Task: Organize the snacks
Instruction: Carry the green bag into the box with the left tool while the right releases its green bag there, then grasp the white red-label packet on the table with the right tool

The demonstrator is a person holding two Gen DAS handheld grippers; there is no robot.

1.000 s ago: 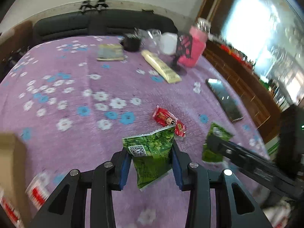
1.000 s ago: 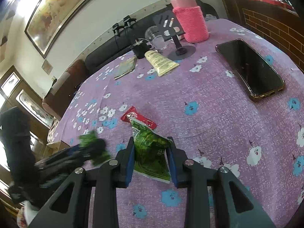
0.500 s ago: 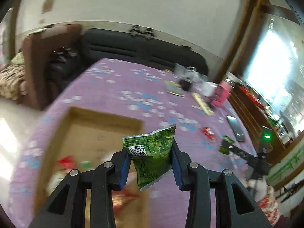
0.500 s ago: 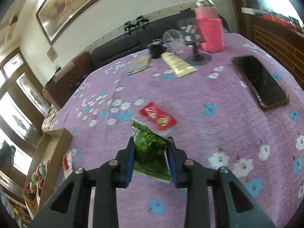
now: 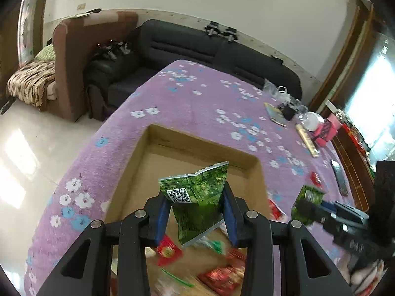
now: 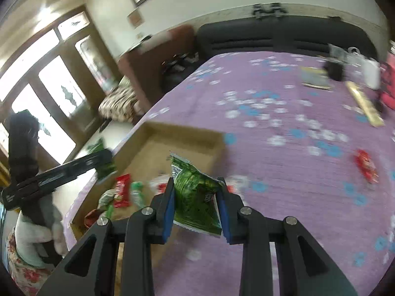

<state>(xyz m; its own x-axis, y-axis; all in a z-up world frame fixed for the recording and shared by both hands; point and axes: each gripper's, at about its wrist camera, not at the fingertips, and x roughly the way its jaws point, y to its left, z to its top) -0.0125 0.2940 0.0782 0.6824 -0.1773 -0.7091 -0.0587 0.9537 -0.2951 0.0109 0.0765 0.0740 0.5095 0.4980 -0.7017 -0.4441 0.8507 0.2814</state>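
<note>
Left tool: clamped on green snack packet, poised above cardboard box. Right tool: clamped on second green packet, over bench just beside box right wall, not yet above interior. Near end of box: red and green snacks already inside. Farther right on bench: red packet outside box. Judgement: task partly done; both held packets and red packet left to place.

glossy green foil packet, matt brown cardboard box, purple flowered cloth on the table, shiny tiled floor.
</note>
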